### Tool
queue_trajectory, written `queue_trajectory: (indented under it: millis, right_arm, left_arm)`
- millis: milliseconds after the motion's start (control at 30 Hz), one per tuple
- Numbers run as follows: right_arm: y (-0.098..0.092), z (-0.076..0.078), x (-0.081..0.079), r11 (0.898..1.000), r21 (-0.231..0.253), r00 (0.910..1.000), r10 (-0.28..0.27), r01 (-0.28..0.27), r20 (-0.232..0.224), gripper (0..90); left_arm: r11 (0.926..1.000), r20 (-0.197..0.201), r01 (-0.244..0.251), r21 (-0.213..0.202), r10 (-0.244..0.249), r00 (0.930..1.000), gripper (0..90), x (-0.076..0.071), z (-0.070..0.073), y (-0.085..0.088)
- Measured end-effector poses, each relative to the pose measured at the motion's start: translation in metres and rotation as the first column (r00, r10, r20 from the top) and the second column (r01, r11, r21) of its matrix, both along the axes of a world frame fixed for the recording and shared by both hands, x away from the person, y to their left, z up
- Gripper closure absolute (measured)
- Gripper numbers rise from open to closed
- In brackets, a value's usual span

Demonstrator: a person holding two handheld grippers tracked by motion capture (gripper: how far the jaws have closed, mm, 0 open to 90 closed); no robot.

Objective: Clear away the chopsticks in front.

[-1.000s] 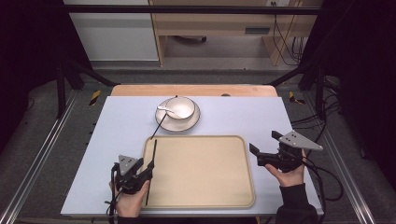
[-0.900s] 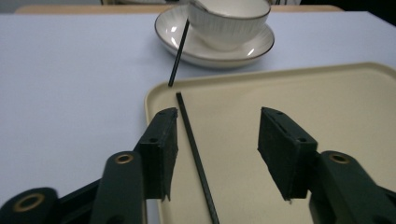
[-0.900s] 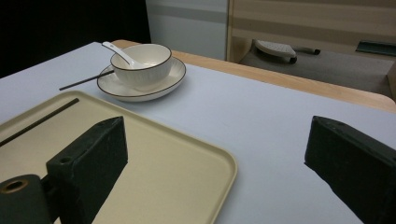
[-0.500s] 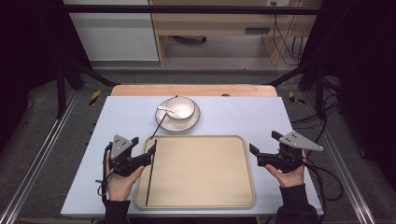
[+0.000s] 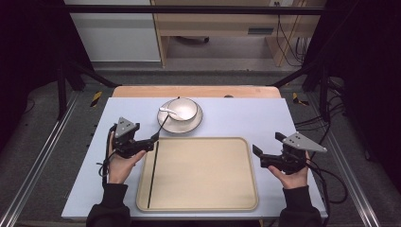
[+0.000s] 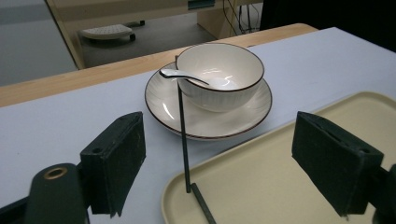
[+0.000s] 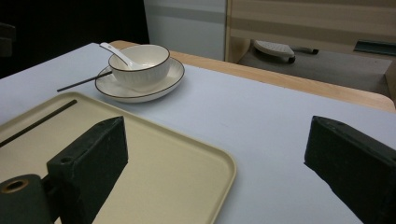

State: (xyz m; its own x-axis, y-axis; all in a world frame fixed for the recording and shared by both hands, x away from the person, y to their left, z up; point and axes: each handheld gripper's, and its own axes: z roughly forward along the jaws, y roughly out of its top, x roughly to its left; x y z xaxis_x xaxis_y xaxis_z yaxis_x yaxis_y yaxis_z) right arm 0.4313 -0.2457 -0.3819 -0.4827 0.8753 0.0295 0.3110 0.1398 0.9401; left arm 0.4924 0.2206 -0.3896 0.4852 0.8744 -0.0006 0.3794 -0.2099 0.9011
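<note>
A beige tray (image 5: 203, 175) lies in front of the person. One black chopstick (image 5: 152, 175) lies in it along its left side. A second chopstick (image 5: 164, 124) rests across the rim of a white plate (image 5: 196, 123), which carries a white bowl (image 5: 182, 109) with a spoon (image 5: 166, 110). My left gripper (image 5: 152, 143) hovers at the tray's far left corner, pointing at the plate. Its jaws have just been opening and stand open, gripping nothing. In the left gripper view the leaning chopstick (image 6: 183, 135) runs up to the bowl (image 6: 219, 88). My right gripper (image 5: 259, 157) is open beside the tray's right edge.
The pale blue table top (image 5: 246, 113) has free room right of the plate. A wooden strip (image 5: 194, 91) runs along its far edge. Beyond it stand a wooden bench (image 5: 213, 23) and cables on the floor.
The left gripper has moved away from the person along the tray's left edge toward the plate, and its jaws have spread. The chopstick stays in the tray. The right gripper has not moved.
</note>
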Motion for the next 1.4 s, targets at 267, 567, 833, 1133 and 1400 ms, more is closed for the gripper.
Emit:
queue_trajectory:
  millis: [267,567,833,1133,1400]
  right_arm:
    - [0.001,-0.002,0.002,1.000,-0.007,1.0000,-0.002,0.001,-0.006,6.2]
    - [0.002,-0.002,0.003,1.000,-0.011,0.9999,-0.004,0.004,-0.011,6.4]
    - [0.001,-0.002,0.004,1.000,-0.011,0.9999,-0.002,0.002,-0.010,6.4]
    - [0.002,-0.003,0.005,1.000,-0.013,0.9999,0.002,-0.002,-0.012,6.4]
    - [0.001,-0.002,0.005,1.000,-0.012,0.9999,0.002,-0.002,-0.011,6.6]
  left_arm:
    - [0.9979,-0.064,0.011,0.064,-0.007,0.9980,17.5,0.027,-0.013,-0.003]
    - [0.9850,-0.121,0.039,0.168,-0.019,0.9925,19.4,0.061,-0.017,-0.016]
    - [0.9703,-0.160,0.048,0.237,-0.010,0.9870,25.5,0.085,-0.026,-0.028]
    - [0.9592,-0.188,0.044,0.279,0.010,0.9821,35.0,0.106,-0.038,-0.035]
    - [0.9621,-0.211,0.037,0.270,0.022,0.9773,50.2,0.117,-0.047,-0.039]
